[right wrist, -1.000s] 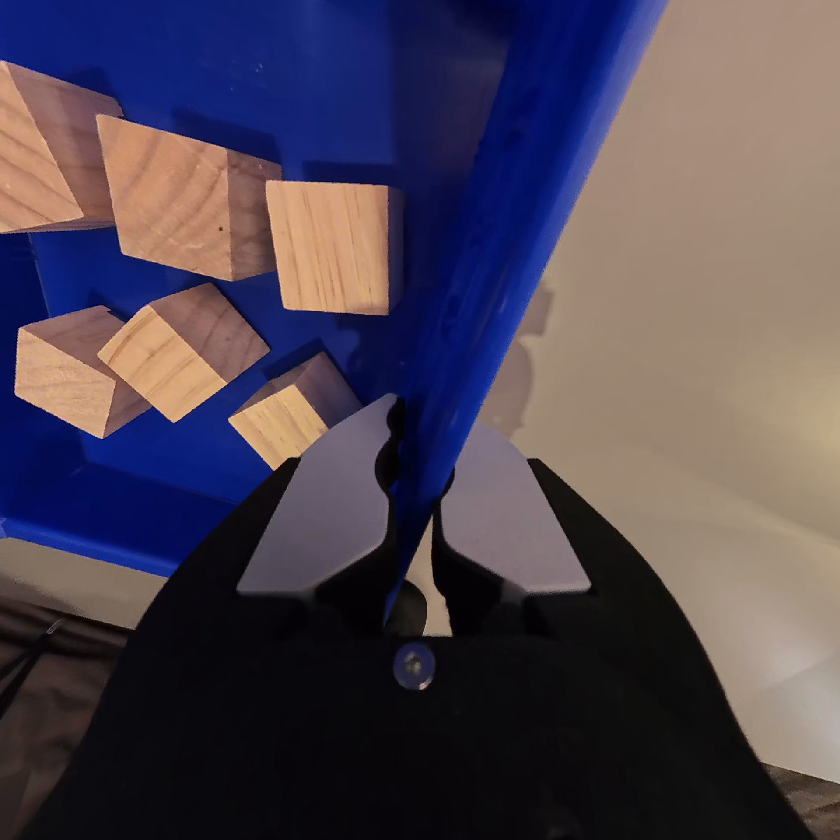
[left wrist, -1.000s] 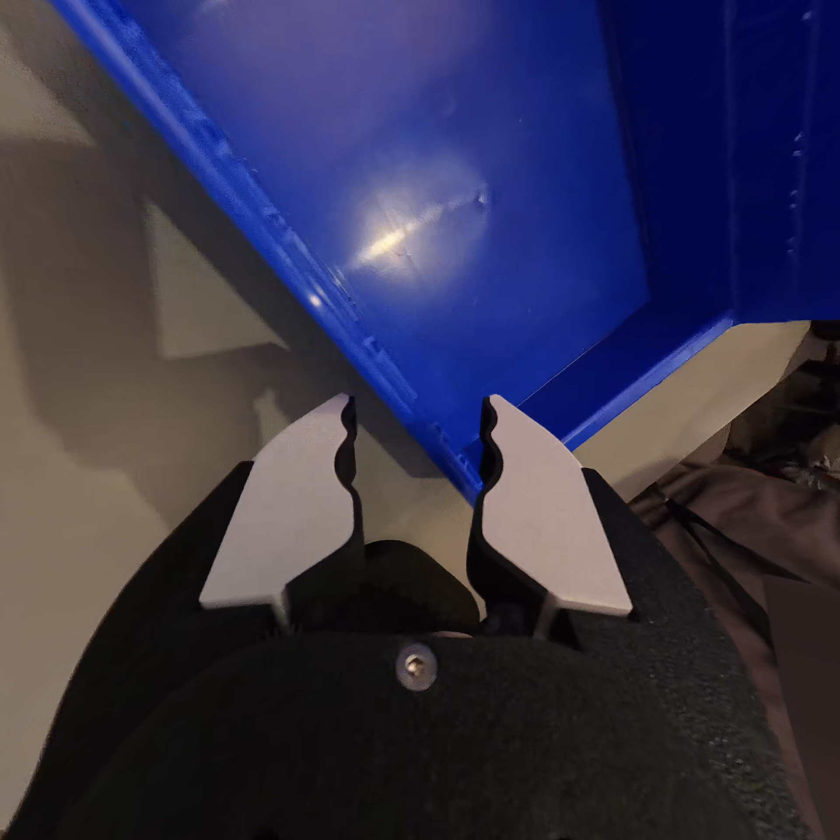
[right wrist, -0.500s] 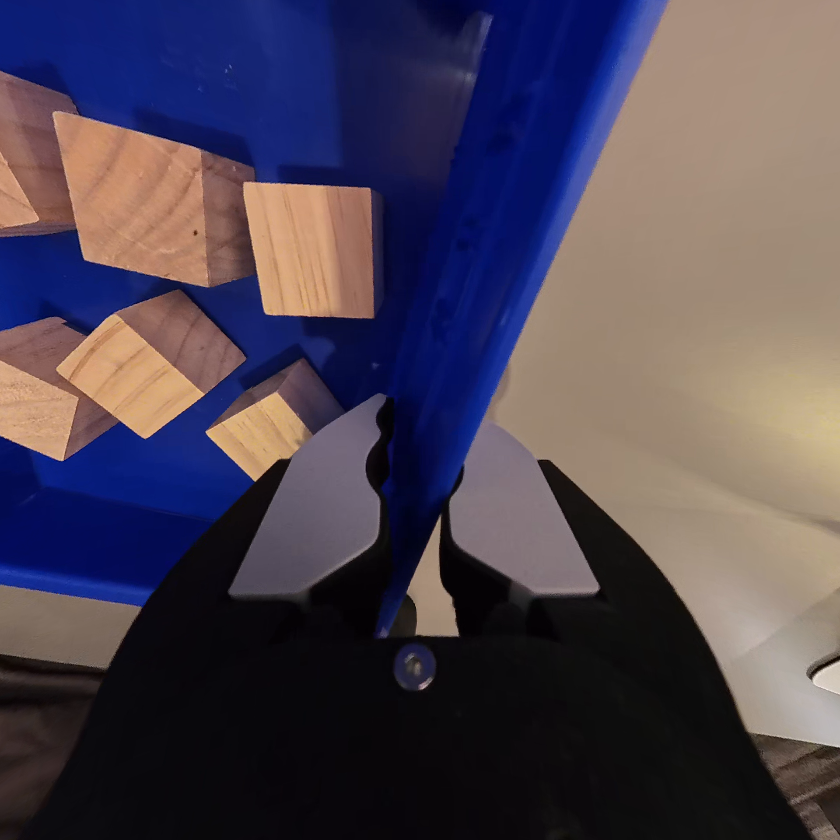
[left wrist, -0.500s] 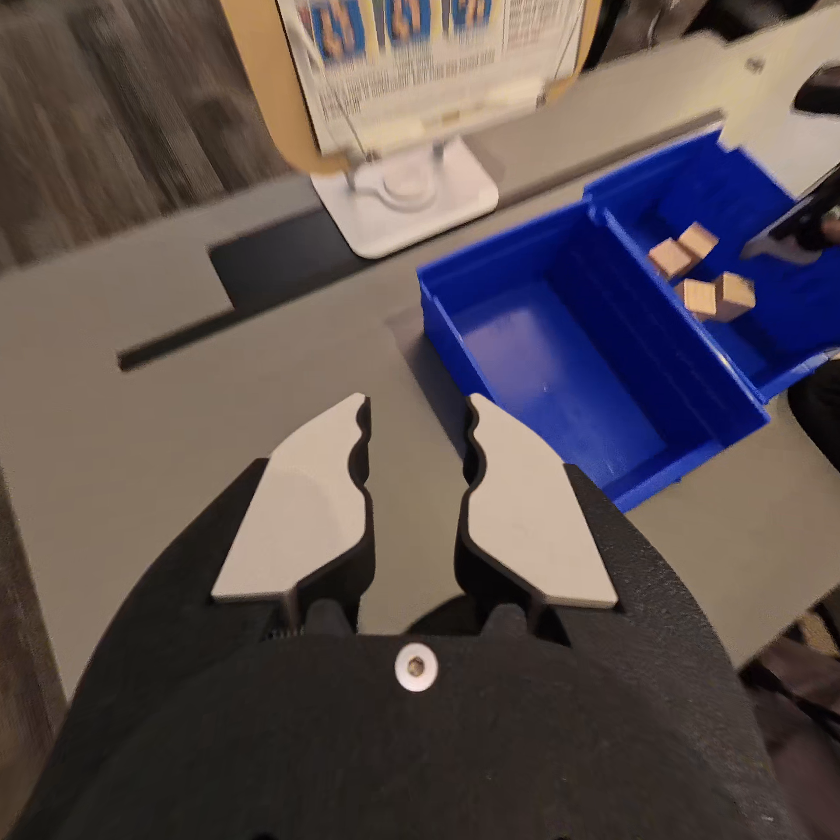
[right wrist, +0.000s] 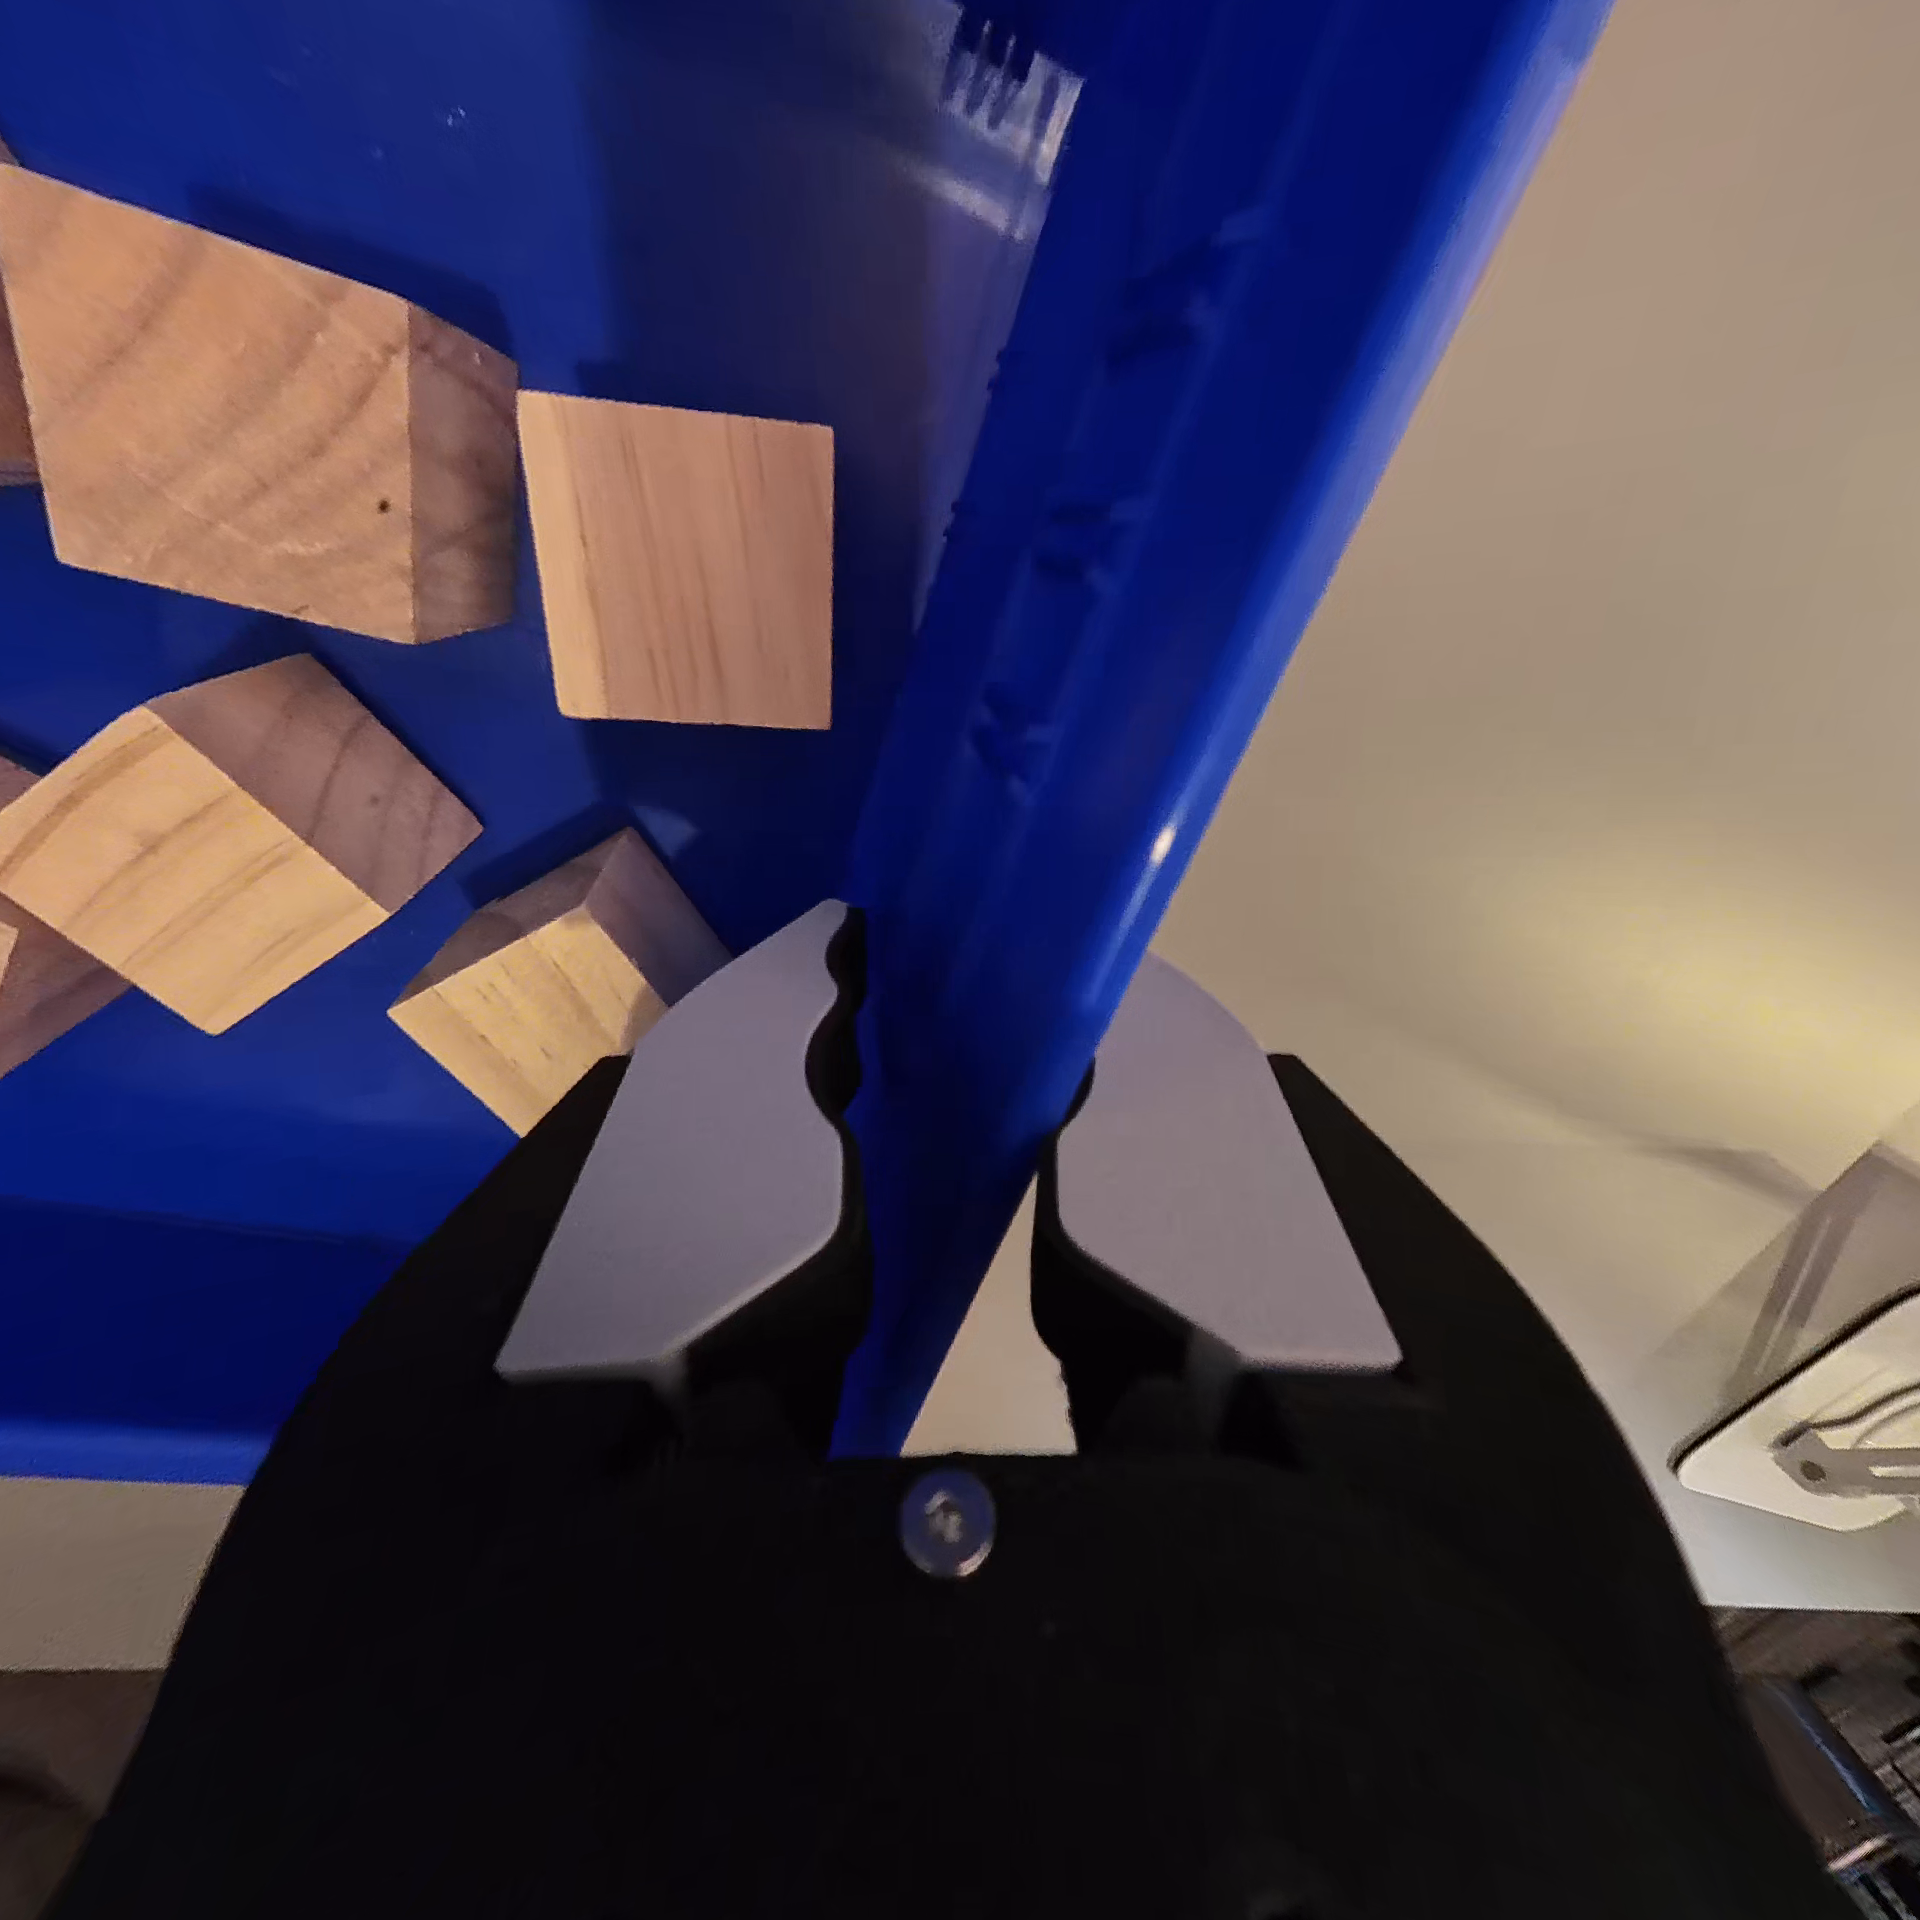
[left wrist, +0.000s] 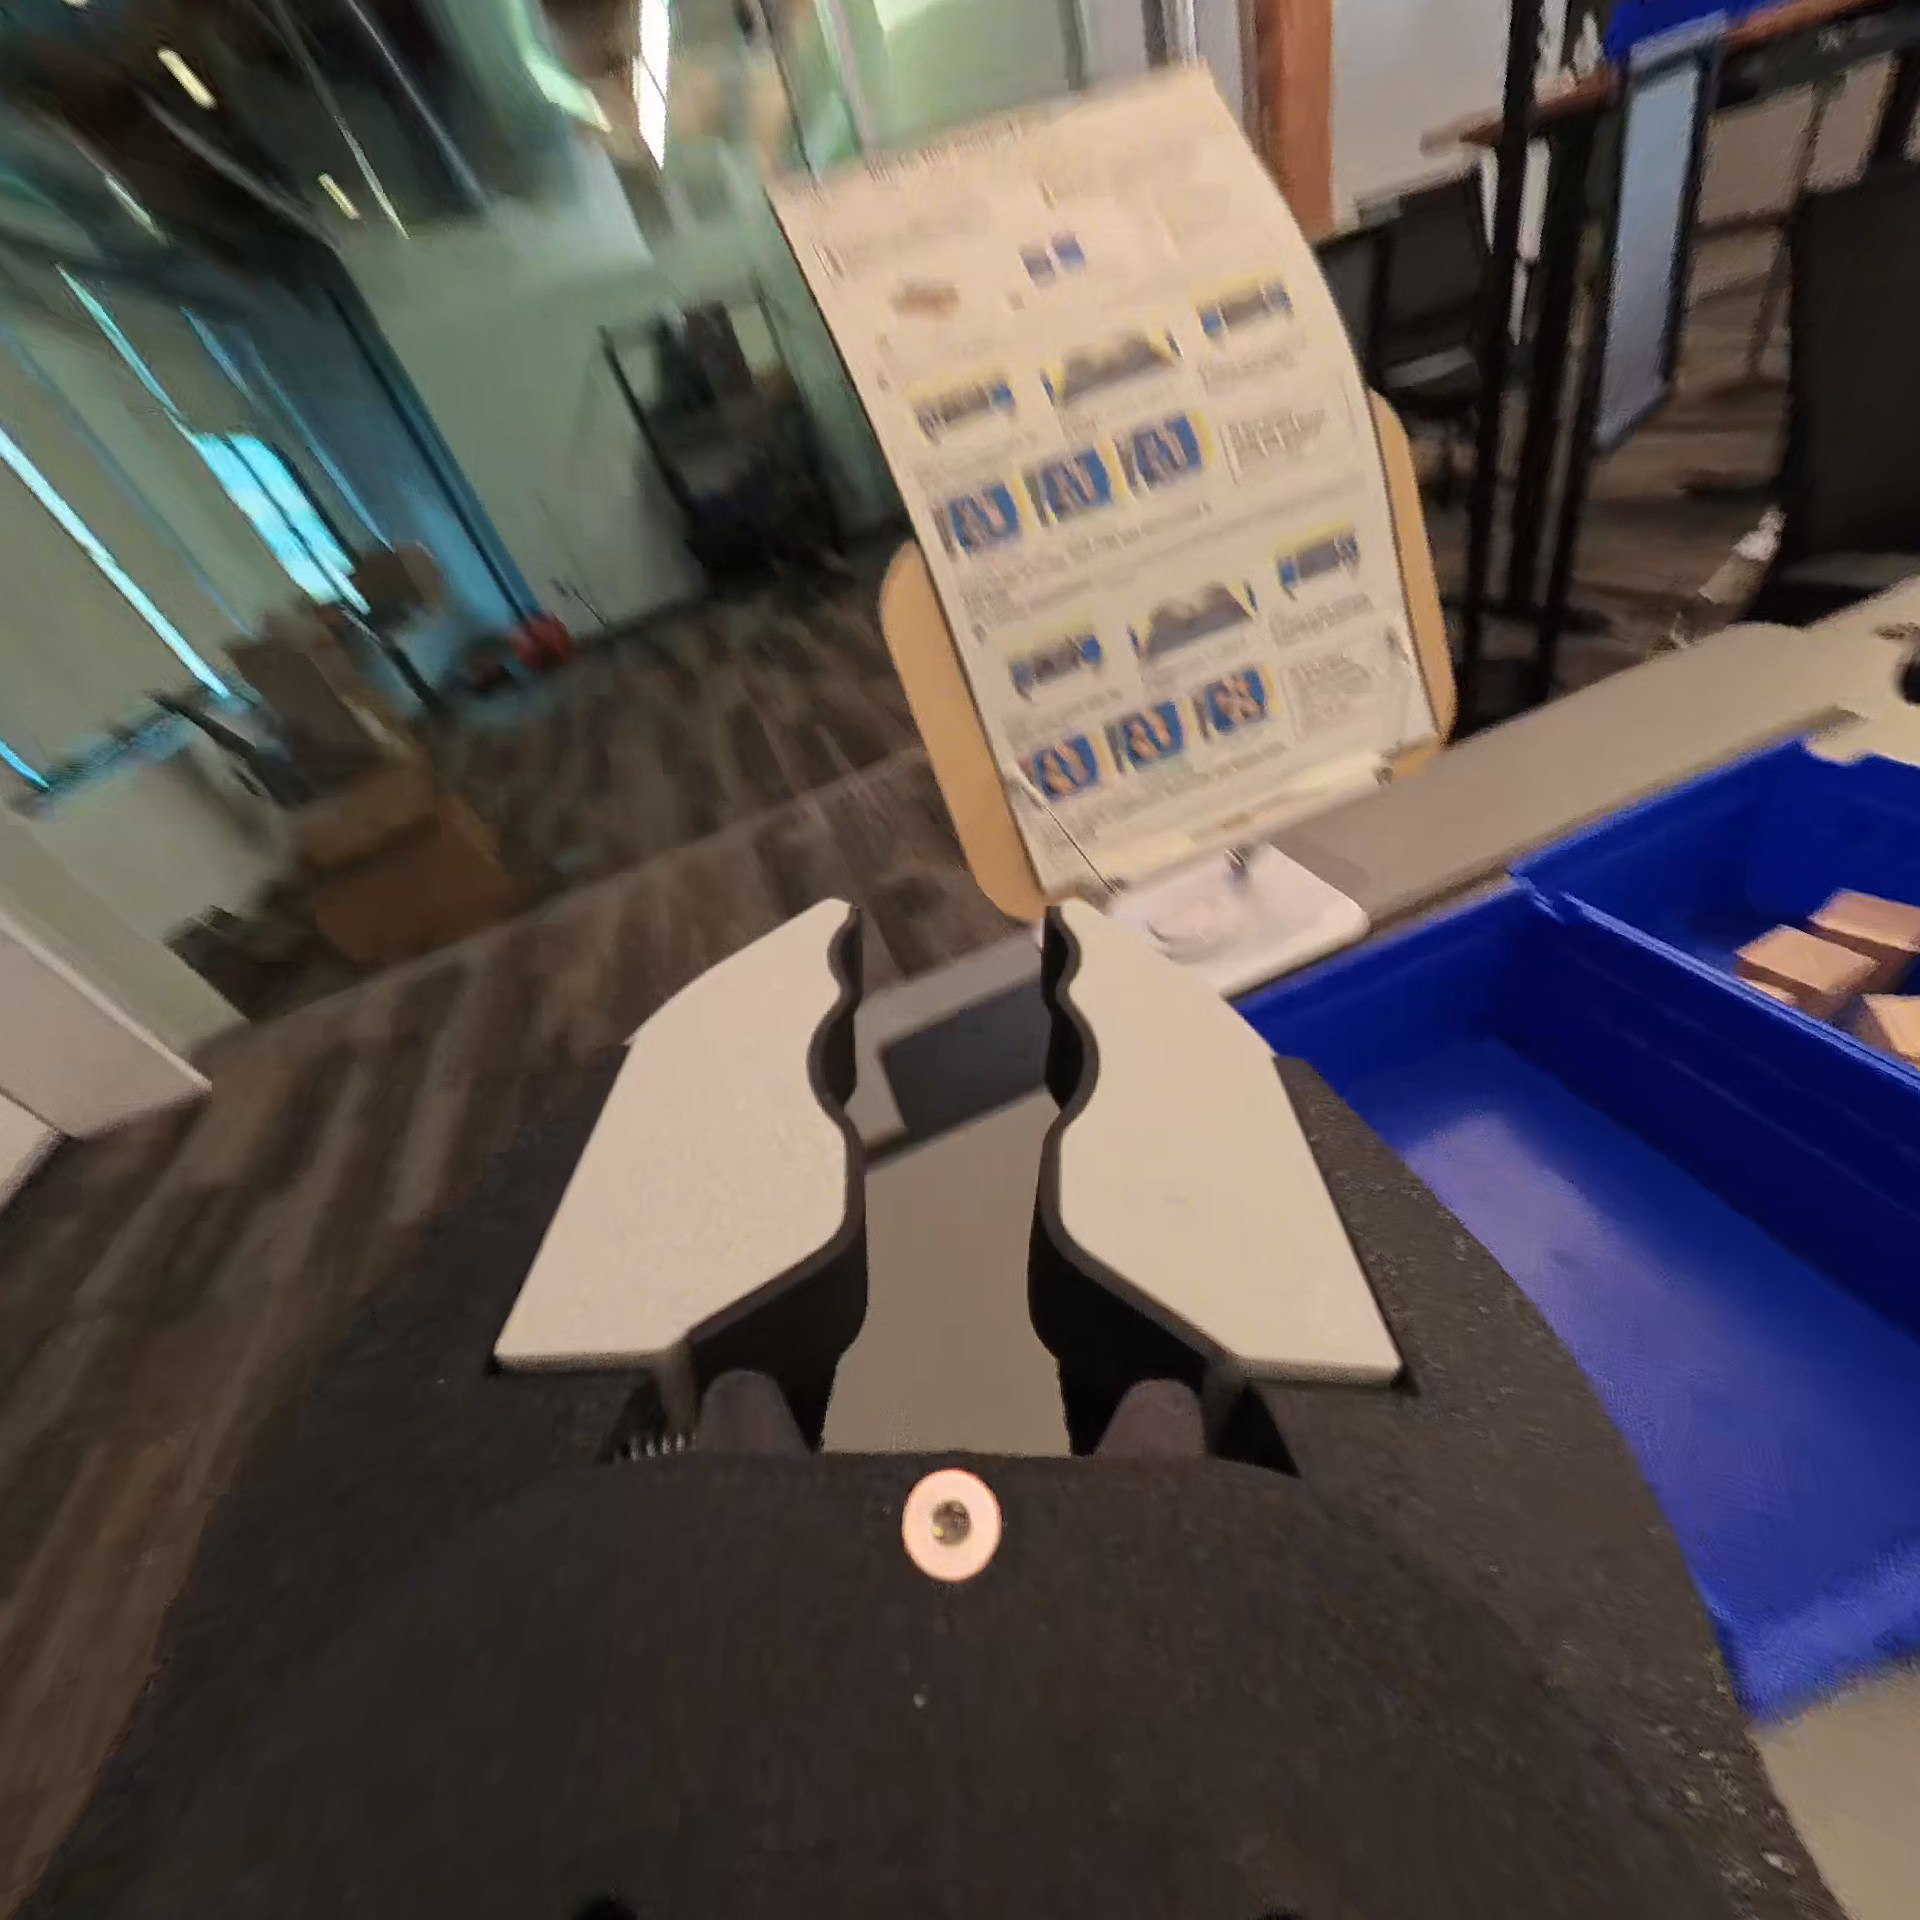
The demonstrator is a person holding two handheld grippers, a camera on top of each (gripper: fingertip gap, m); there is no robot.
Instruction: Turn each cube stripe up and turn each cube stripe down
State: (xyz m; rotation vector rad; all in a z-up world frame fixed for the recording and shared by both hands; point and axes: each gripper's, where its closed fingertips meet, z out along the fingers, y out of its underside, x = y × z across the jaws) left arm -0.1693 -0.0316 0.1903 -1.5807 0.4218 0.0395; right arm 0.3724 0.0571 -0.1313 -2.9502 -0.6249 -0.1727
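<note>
Two blue bins side by side on grey table. Left gripper empty, jaws narrowly apart, raised beside empty bin. Cubes loose in right bin, no stripe showing. Right gripper straddles bin wall, clamped on it. Step judged: bin positioning, turning not yet begun. Next: release wall, reach for cube.

The printed sheet and the room behind it are blurred. The left edge cuts several wooden cubes; no stripe is visible.
</note>
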